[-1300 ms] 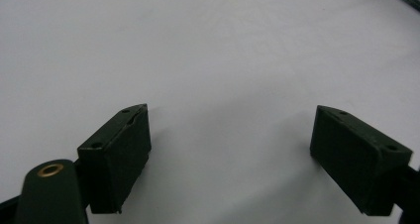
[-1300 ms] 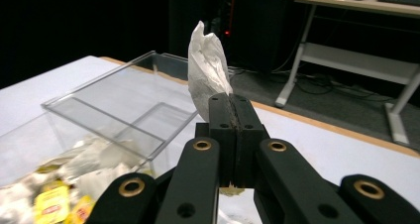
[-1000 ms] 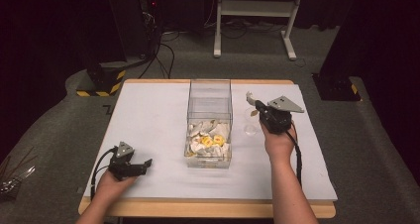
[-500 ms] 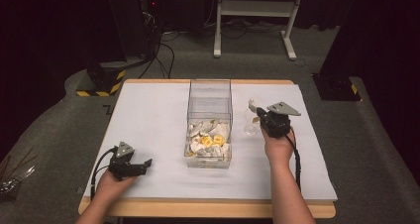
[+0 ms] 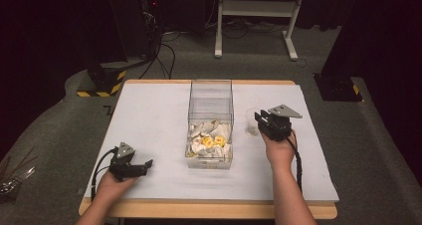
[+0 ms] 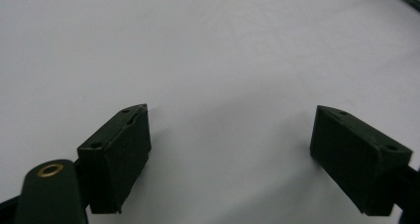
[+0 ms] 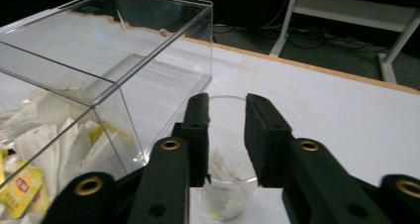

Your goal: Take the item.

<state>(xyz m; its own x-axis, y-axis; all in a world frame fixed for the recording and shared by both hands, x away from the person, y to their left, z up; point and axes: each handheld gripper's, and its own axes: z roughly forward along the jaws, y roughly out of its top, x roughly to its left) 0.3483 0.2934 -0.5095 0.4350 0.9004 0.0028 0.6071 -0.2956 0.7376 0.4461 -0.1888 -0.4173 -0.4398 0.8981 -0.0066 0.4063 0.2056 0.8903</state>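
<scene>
A: Where is the right gripper [image 5: 260, 119]?

B: Right of the clear box [image 5: 210, 121], over a small glass [image 5: 252, 122] on the white table [image 5: 149, 110]. From the right gripper view its jaws hang part-way apart above the glass rim, a white scrap inside the glass [image 7: 229, 182]; whether they touch it cannot be told.

A: And the box?

B: Mid-table, with white and yellow tea bags [image 5: 209, 139] heaped at its near end.

A: The left gripper [image 5: 145, 164]?

B: Near-left, resting on the table, jaws spread wide with nothing between them

White table [image 5: 149, 115], clear box [image 5: 211, 93], yellow-and-white sachets [image 5: 212, 140]
</scene>
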